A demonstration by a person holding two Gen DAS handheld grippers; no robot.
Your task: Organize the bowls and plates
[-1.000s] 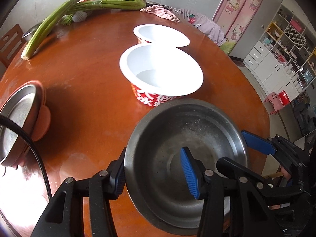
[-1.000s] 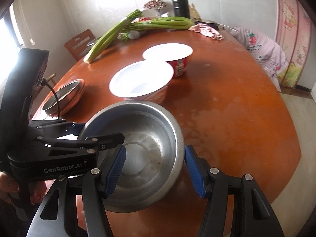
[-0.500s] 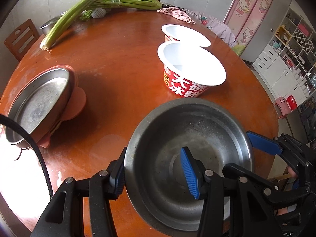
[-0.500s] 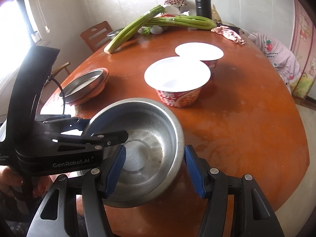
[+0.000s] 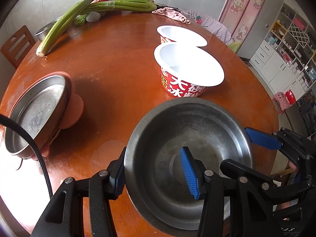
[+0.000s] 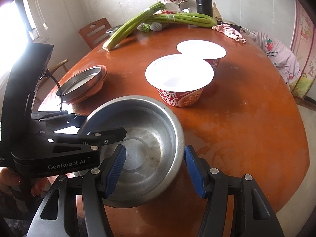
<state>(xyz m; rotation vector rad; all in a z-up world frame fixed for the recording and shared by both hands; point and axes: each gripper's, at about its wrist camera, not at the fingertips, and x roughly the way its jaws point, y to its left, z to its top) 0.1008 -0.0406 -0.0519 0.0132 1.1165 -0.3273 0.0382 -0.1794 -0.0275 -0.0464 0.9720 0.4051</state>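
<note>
Nearest, at six o'clock, a steel bowl (image 5: 187, 158), bare inside but for specks, is held at both sides of its rim: the left gripper (image 5: 156, 175) and the right gripper (image 6: 156, 169) each stand partly closed, one pad inside and one outside the wall. At nine o'clock, a steel plate (image 5: 37, 110) rests in an orange dish (image 5: 73, 108). Toward one o'clock stand two red paper bowls (image 5: 187, 69), white and bare inside. Farthest, at twelve, lie celery stalks (image 6: 158, 17). Only the right wrist view shows the person's hand (image 6: 11, 179) on the left tool.
</note>
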